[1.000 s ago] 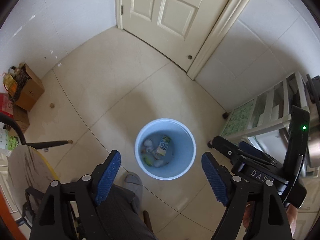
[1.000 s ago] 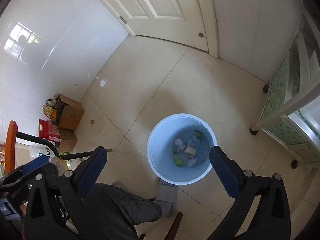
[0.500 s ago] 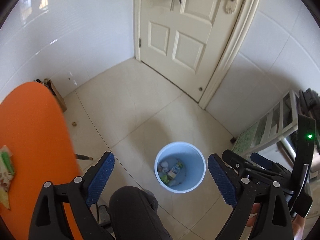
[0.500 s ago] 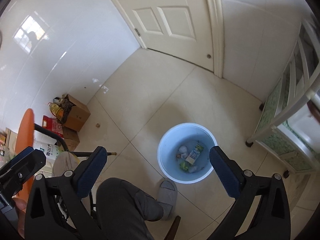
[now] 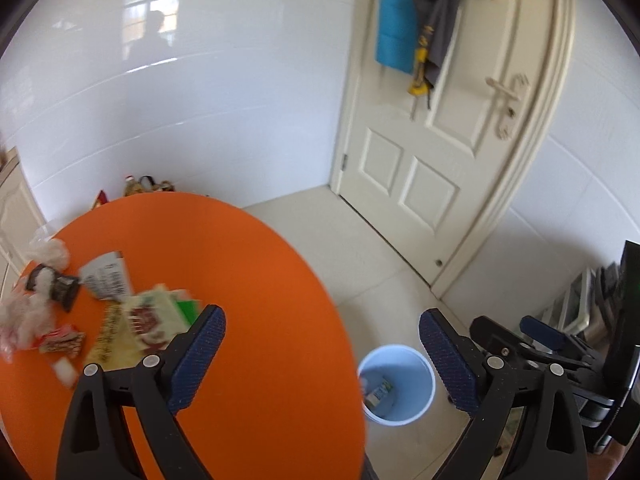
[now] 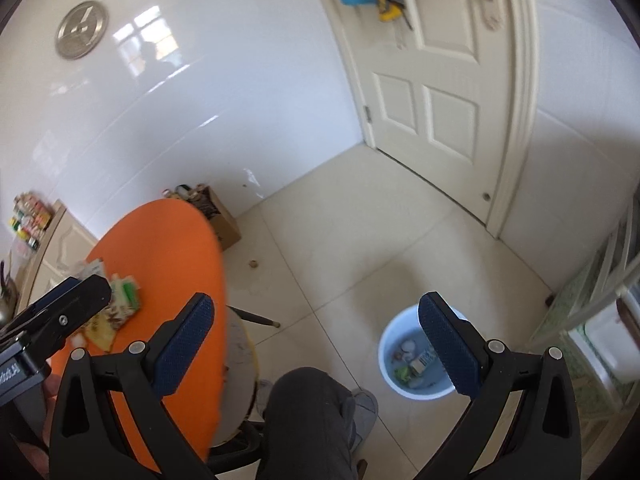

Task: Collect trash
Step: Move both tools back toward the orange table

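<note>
A light blue bin (image 5: 396, 386) stands on the tiled floor with cartons and wrappers inside; it also shows in the right wrist view (image 6: 414, 354). Several pieces of trash lie on the round orange table (image 5: 248, 280): a cream and green packet (image 5: 154, 318), a white leaflet (image 5: 106, 276), a red wrapper (image 5: 60, 340) and crumpled plastic (image 5: 24, 320). My left gripper (image 5: 322, 360) is open and empty above the table's right edge. My right gripper (image 6: 316, 344) is open and empty above the floor, between table (image 6: 168, 264) and bin.
A white door (image 5: 452, 132) with clothes hung on it is at the back right. A cardboard box (image 6: 220, 216) sits by the white tiled wall. A white shelf unit (image 6: 600, 312) stands right of the bin. The person's leg (image 6: 308, 420) is below.
Both grippers have risen and tilted up from looking down into the bin. The left one swung left over the orange table, bringing the trash there into view. Both stayed open.
</note>
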Demonstrator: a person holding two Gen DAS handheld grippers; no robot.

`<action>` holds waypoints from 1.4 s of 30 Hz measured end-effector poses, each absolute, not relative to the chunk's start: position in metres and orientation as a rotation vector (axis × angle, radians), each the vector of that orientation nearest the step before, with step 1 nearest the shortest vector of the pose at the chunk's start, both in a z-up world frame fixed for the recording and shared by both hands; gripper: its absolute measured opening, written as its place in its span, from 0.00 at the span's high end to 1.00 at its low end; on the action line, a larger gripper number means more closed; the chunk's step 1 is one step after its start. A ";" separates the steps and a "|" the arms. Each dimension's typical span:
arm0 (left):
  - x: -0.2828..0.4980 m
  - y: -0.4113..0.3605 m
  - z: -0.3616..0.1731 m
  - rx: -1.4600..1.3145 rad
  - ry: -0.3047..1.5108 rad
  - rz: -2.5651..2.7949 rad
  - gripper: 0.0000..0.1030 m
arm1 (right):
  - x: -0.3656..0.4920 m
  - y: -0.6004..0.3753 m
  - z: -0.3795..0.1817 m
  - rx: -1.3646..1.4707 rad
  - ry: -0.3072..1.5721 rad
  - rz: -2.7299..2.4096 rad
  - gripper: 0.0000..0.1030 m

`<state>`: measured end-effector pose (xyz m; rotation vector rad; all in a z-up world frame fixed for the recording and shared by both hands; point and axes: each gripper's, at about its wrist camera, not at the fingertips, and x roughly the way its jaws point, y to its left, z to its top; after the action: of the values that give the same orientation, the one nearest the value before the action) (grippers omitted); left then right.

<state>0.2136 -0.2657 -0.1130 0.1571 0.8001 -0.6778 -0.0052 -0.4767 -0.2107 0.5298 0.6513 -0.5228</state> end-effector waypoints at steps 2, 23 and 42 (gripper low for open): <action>0.210 -0.234 -0.105 0.125 0.776 -0.637 0.07 | 0.004 -0.461 -0.198 0.497 0.639 -0.491 0.00; 0.107 0.022 -0.051 -0.100 0.614 -0.289 0.05 | 0.082 -0.291 -0.115 0.186 0.530 -0.150 0.00; 0.131 0.019 -0.090 -0.052 0.772 -0.243 0.05 | 0.146 -0.278 -0.180 0.118 0.731 -0.144 0.00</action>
<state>0.1310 0.0192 -0.0905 -0.0520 0.7725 -0.2429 0.1457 -0.2780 -0.1803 0.1179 0.7309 -0.1442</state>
